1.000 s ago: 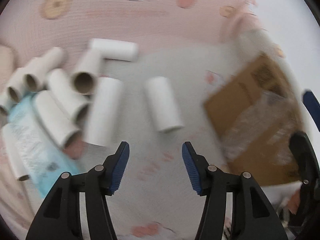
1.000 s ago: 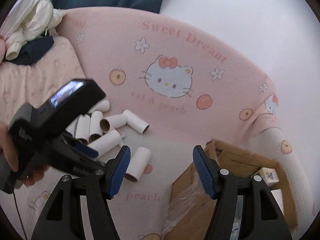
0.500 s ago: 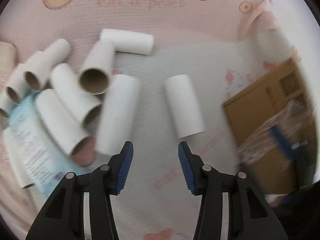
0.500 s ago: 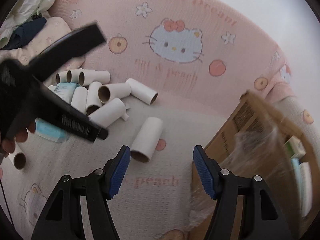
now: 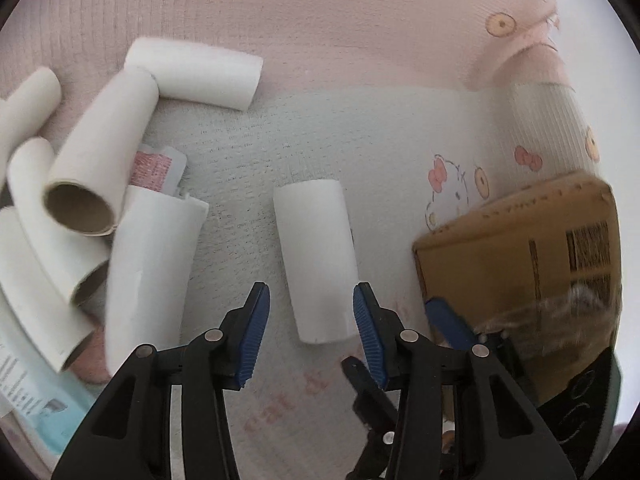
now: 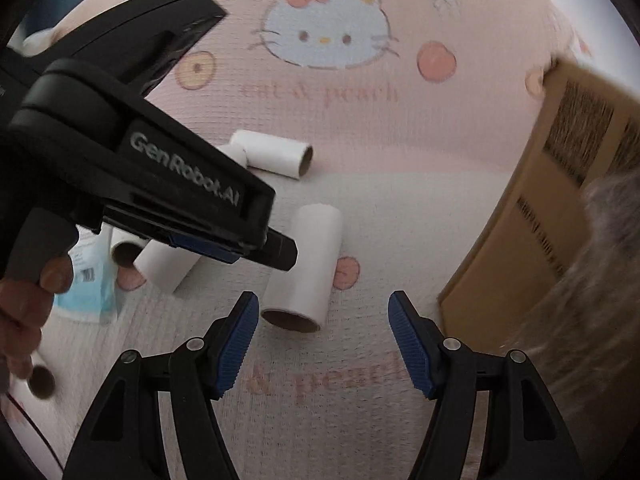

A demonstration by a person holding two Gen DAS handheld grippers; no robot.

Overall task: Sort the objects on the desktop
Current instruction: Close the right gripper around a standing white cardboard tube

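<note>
A pink blanket (image 6: 400, 128) printed with a cartoon cat face (image 6: 326, 36), peaches and the words "eat a peach" covers the surface, and dark teal fabric (image 6: 44, 4) shows at the upper-left edge.

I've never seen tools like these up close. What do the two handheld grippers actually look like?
Each is black plastic. The left gripper and right gripper both end in two angular arms with silver rivets, and the jaws carry ribbed blue pads. In the right wrist view the left one's body reads "GenRobot.AI" in grey, with a bare hand on its handle.
</note>
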